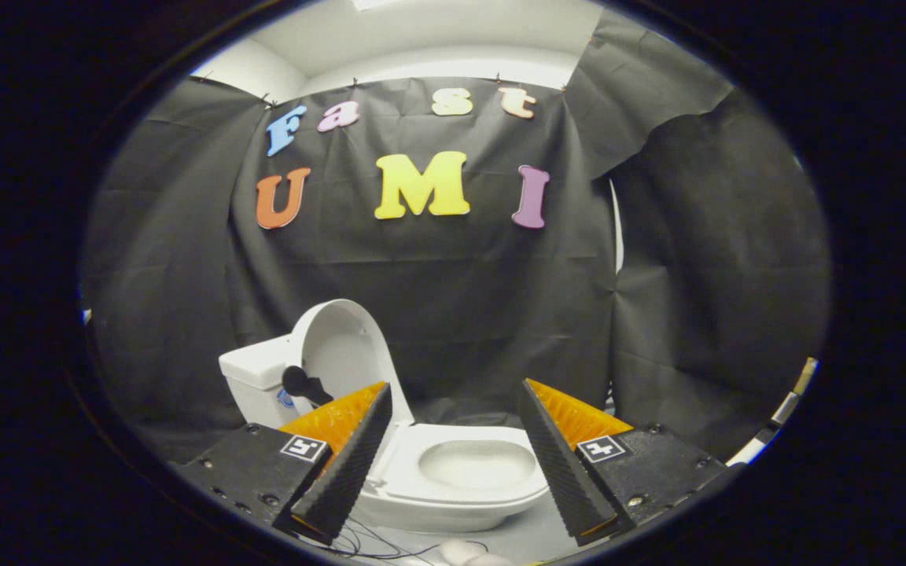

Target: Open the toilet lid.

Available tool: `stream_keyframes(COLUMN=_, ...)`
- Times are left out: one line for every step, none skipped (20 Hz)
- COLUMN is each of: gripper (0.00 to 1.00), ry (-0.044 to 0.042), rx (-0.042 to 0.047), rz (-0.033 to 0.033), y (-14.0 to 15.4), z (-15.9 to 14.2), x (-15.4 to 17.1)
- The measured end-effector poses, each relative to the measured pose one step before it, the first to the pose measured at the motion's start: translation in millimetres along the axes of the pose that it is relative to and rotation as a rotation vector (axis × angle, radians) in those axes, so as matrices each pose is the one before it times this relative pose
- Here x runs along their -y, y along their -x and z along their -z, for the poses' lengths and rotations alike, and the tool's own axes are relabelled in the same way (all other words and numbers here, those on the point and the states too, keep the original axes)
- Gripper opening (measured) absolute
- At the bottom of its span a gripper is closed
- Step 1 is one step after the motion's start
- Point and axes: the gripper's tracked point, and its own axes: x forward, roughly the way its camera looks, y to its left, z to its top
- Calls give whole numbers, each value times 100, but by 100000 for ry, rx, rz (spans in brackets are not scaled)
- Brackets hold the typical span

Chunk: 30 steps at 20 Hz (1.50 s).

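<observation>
A white toilet (453,472) stood just beyond the gripper (453,460), whose fingers were spread apart, holding nothing. The toilet lid (343,350) was upright against the tank (252,377). A dark object (303,385), possibly a handle, sat on the lid. One finger hid the seat's near edge.

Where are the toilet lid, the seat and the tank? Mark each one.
toilet lid (343,346), gripper view, on its raised inner face.
seat (414,464), gripper view, on the rim left of the bowl opening.
tank (252,377), gripper view, on its front wall.
</observation>
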Motion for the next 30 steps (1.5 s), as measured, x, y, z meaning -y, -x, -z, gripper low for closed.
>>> stream_keyframes(gripper=100, ry=273, rx=172, rz=-596, y=440, z=528, x=680)
stream_keyframes(gripper=100, ry=-850, rx=-575, rz=1087, y=553, z=897, x=915)
stream_keyframes(gripper=100, ry=-1483, rx=-635, rz=631, y=330, z=764, x=825)
stream_keyframes(gripper=100, ry=-1624, rx=-880, rz=-181, y=321, z=841, x=704)
stream_keyframes(gripper=100, ry=-796, rx=-1343, rz=234, y=299, z=886, x=542)
stream_keyframes(gripper=100, ry=1054, rx=-550, rz=721, y=259, z=682, x=566)
stream_keyframes(gripper=100, ry=2220, rx=-898, rz=994, y=363, z=759, x=538)
stream_keyframes(gripper=100, ry=1975, rx=-1008, rz=256, y=318, z=689, x=325)
stream_keyframes(gripper=100, ry=1028, rx=-743, rz=-313, y=387, z=622, x=96)
stream_keyframes(gripper=100, ry=-207, rx=493, rz=-454, y=476, z=233, x=94)
stream_keyframes(gripper=100, ry=-686, rx=1083, rz=22, y=347, z=34, x=228)
stream_keyframes(gripper=100, ry=-742, rx=446, rz=974, y=187, z=277, x=307)
stream_keyframes(gripper=100, ry=-505, rx=67, rz=1036, y=97, z=576, x=360)
stream_keyframes(gripper=100, ry=343, rx=39, rz=463, y=140, z=341, x=58)
stream_keyframes(gripper=100, ry=629, rx=235, rz=1402, y=96, z=148, x=299)
stream_keyframes(gripper=100, ry=337, rx=567, rz=1161, y=83, z=-73, x=291)
stream_keyframes(gripper=100, ry=456, rx=-64, rz=1009, y=-53, z=97, x=81)
stream_keyframes(gripper=100, ry=234, rx=-420, rz=807, y=65, z=4, x=148)
stream_keyframes(gripper=100, ry=-168, rx=-113, rz=-56, y=38, z=-90, x=-61)
stream_keyframes(gripper=100, ry=-444, rx=229, rz=296, y=124, z=-215, x=11)
stream_keyframes(gripper=100, ry=-458, rx=56, rz=18, y=71, z=-117, x=3)
stream_keyframes(gripper=100, ry=-16, rx=-214, rz=52, y=82, z=-59, x=-64)
stream_keyframes(gripper=100, ry=238, rx=-208, rz=149, y=-38, z=14, x=44)
stream_keyframes(gripper=100, ry=249, rx=-48, rz=130, y=63, z=-99, x=51)
stream_keyframes(gripper=100, ry=8, rx=-13, rz=373, y=7, z=-49, x=114)
stream_keyframes(gripper=100, ry=-376, rx=-308, rz=331, y=50, z=2, x=77)
stream_keyframes(gripper=100, ry=-715, rx=-137, rz=-187, y=22, z=21, x=10)
stream_keyframes(gripper=100, ry=-623, rx=-408, rz=52, y=-12, z=60, x=35)
stream_keyframes(gripper=100, ry=-351, rx=-151, rz=253, y=104, z=68, x=130)
stream_keyframes(gripper=100, ry=-114, rx=131, rz=383, y=51, z=-108, x=170)
